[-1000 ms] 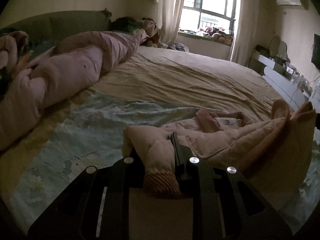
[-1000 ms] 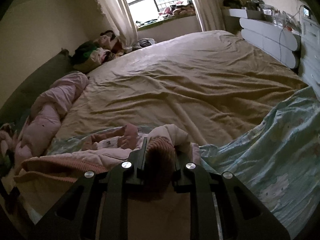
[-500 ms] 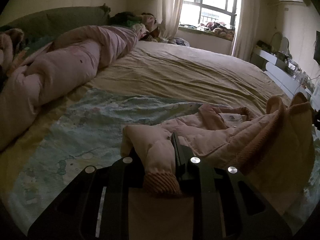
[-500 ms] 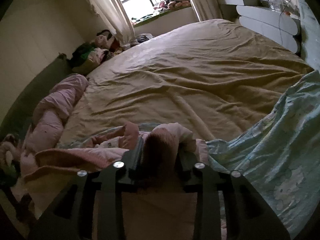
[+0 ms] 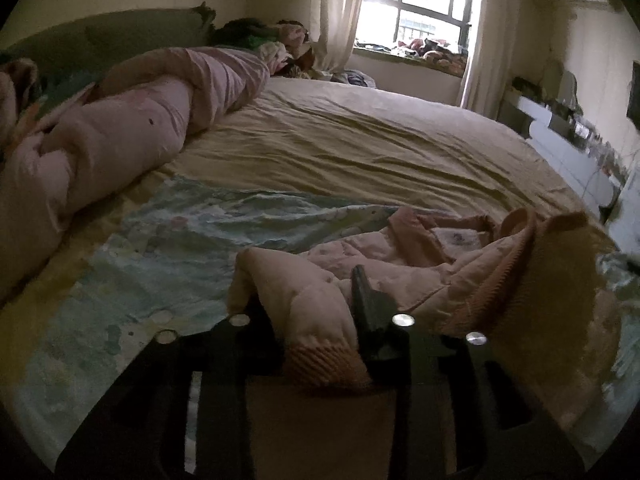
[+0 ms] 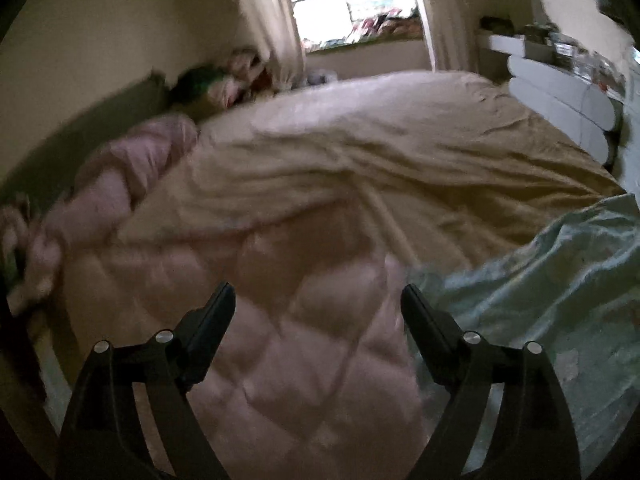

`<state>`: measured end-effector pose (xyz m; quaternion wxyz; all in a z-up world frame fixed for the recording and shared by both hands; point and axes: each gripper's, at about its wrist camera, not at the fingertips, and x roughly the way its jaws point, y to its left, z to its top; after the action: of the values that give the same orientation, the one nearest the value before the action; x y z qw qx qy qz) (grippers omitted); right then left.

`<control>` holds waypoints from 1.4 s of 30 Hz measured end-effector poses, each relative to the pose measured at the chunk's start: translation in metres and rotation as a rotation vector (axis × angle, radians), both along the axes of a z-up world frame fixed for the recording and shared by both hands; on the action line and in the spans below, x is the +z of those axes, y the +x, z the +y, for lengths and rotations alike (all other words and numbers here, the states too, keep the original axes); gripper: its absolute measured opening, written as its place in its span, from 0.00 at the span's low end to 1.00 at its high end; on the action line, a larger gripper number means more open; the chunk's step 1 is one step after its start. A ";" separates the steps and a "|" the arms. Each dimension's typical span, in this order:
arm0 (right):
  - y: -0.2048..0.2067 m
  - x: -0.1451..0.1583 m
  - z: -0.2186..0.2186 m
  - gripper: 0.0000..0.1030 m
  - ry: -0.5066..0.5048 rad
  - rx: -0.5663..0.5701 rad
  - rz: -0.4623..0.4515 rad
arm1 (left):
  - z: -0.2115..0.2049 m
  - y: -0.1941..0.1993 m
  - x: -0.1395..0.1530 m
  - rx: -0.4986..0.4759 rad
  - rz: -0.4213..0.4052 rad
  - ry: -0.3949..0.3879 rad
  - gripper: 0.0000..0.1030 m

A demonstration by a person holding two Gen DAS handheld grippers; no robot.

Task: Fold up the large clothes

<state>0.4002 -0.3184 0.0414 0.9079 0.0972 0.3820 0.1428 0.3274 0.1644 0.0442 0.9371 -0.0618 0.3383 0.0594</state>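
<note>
The left tongs [image 5: 316, 304] sit at the bottom centre of the left wrist view with a sleeve [image 5: 320, 320] of the pink quilted jacket [image 5: 404, 276] between them, its ribbed cuff bunched up low in the gap. The jaws are opening, but the right-hand finger [image 5: 366, 300] is pressed against the fabric, so it reads as a narrow grip on the sleeve. The other finger is mostly hidden under the padding.

The rest of the jacket is heaped across the lower right of that frame, lying on a pale blue printed blanket [image 5: 168, 248] that covers the near part of the bed [image 5: 360, 140]. A white label shows in the collar area near the middle right.

In the right wrist view, which is badly blurred, the right tongs [image 6: 318, 304] stand wide and are opening, with nothing pinched between them. The jacket's quilted panel [image 6: 280, 340] fills the lower middle of the frame beyond and between the fingers, apart from both of them. The blue blanket is at the lower right there.

A rolled pink duvet [image 5: 120, 128] runs along the left side of the bed, and a window [image 5: 420, 4] glows at the top.
</note>
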 end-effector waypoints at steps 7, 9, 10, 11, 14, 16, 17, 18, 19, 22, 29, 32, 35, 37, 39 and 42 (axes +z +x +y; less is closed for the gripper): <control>-0.009 -0.041 0.007 0.81 -0.041 -0.007 0.063 | -0.019 -0.017 0.038 -0.001 -0.108 0.107 0.89; -0.012 -0.040 0.002 0.81 -0.036 -0.017 0.049 | -0.020 -0.024 0.043 -0.019 -0.128 0.126 0.89; -0.011 -0.039 0.000 0.81 -0.039 -0.020 0.044 | -0.018 -0.026 0.043 -0.014 -0.129 0.134 0.90; -0.011 -0.038 -0.002 0.81 -0.047 -0.025 0.038 | -0.015 -0.028 0.041 -0.001 -0.126 0.142 0.90; -0.008 -0.036 -0.007 0.81 -0.070 -0.042 0.023 | -0.002 -0.030 0.027 0.022 -0.087 0.121 0.90; -0.007 -0.035 -0.013 0.81 -0.062 -0.046 0.019 | 0.007 -0.031 0.011 0.029 -0.045 0.101 0.90; -0.006 -0.034 -0.016 0.81 -0.059 -0.050 0.016 | 0.010 -0.031 0.001 0.021 -0.023 0.093 0.90; -0.006 -0.035 -0.018 0.81 -0.057 -0.049 0.016 | 0.012 -0.032 -0.006 0.013 -0.010 0.090 0.90; -0.006 -0.036 -0.019 0.81 -0.058 -0.052 0.018 | 0.014 -0.033 -0.017 0.003 0.015 0.087 0.90; -0.004 -0.040 -0.019 0.81 -0.060 -0.047 0.030 | 0.017 -0.035 -0.046 -0.027 0.065 0.080 0.90; 0.005 -0.048 -0.012 0.81 -0.068 -0.003 0.042 | 0.018 -0.040 -0.081 -0.066 0.118 -0.006 0.90; 0.014 -0.050 -0.008 0.80 -0.076 0.003 0.047 | 0.017 -0.035 -0.086 -0.057 0.150 -0.035 0.90; 0.022 -0.056 -0.004 0.57 -0.068 0.022 0.067 | 0.023 -0.031 -0.088 -0.044 0.144 -0.093 0.68; 0.022 -0.059 -0.002 0.33 -0.084 0.012 0.059 | 0.021 -0.031 -0.086 -0.042 0.132 -0.076 0.38; 0.019 -0.058 -0.003 0.21 -0.069 0.003 0.038 | 0.017 -0.032 -0.081 -0.050 0.113 -0.052 0.23; 0.016 -0.050 -0.007 0.16 -0.046 -0.037 -0.002 | 0.017 -0.029 -0.070 -0.044 0.080 -0.018 0.18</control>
<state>0.4158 -0.3257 -0.0082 0.9127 0.0833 0.3825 0.1173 0.2981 0.1809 -0.0260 0.9234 -0.0605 0.3771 0.0380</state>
